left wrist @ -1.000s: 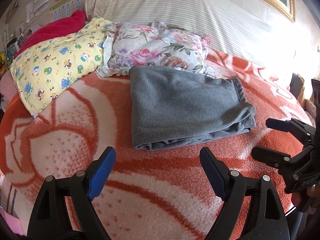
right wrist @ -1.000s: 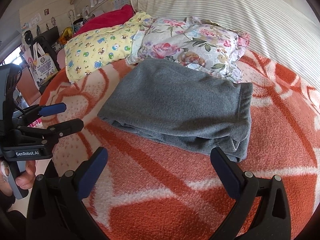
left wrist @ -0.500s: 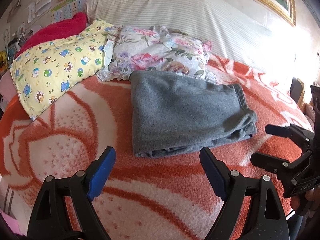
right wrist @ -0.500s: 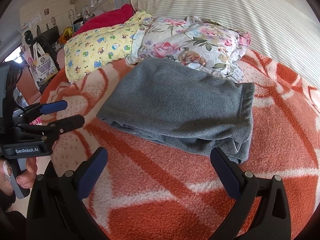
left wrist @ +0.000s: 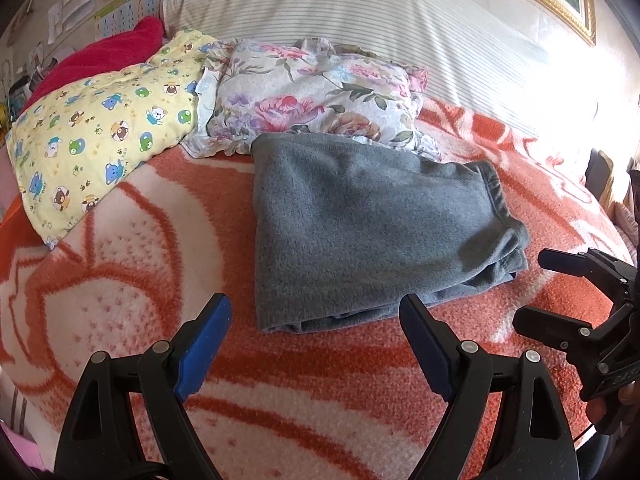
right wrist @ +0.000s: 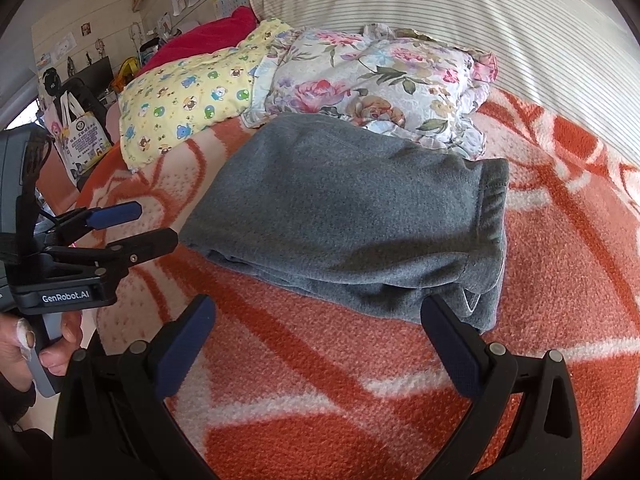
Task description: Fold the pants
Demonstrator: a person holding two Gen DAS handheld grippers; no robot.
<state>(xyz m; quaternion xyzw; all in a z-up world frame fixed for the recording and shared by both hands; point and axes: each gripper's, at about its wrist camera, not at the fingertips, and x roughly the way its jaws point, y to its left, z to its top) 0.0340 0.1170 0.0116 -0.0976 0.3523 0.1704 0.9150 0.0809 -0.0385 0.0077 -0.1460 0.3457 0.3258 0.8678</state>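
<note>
Above the near edge of the bed, left hand-held gripper (left wrist: pixel 316 320) hovers with jaws spread wide, nothing between the blue pads (left wrist: pixel 202 342). Right hand-held gripper (right wrist: pixel 318 320) likewise spread and empty, just clear of the fabric. Each unit appears in the other's view: the right at the far right of the left camera, the left at the far left of the right camera, held by a hand (right wrist: pixel 24 344). Grey pants (left wrist: pixel 360 228) lie folded into a compact stack on the orange-and-white blanket (left wrist: pixel 120 280), layered edges facing the grippers, waistband end to the right. Far edge of the pants touches a floral pillow (left wrist: pixel 316 96). Yellow bear-print pillow (left wrist: pixel 100 128) sits left of it, red blanket (left wrist: pixel 96 56) behind. Striped headboard (left wrist: pixel 360 8) beyond.
</note>
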